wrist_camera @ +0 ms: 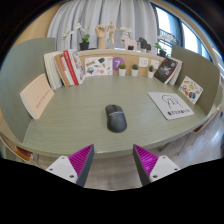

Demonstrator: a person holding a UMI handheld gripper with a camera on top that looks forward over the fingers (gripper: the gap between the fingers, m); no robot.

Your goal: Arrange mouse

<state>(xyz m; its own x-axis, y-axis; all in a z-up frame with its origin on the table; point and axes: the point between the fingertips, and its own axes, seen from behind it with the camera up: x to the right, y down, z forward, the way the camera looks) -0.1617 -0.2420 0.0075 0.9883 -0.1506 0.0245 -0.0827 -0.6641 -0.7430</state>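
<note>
A dark grey computer mouse [116, 118] lies on the pale green table [80, 115], a little beyond my fingers and in line with the gap between them. My gripper [113, 163] hovers over the near table edge, open, with nothing between its magenta pads [82, 160]. The mouse is apart from both fingers.
Books [62, 68] stand at the back left, with a leaning card [36, 95] nearer. Framed pictures [98, 65], small pots and a dark book [166, 70] line the back. A white sheet [171, 104] lies right of the mouse; another card [190, 90] leans behind it.
</note>
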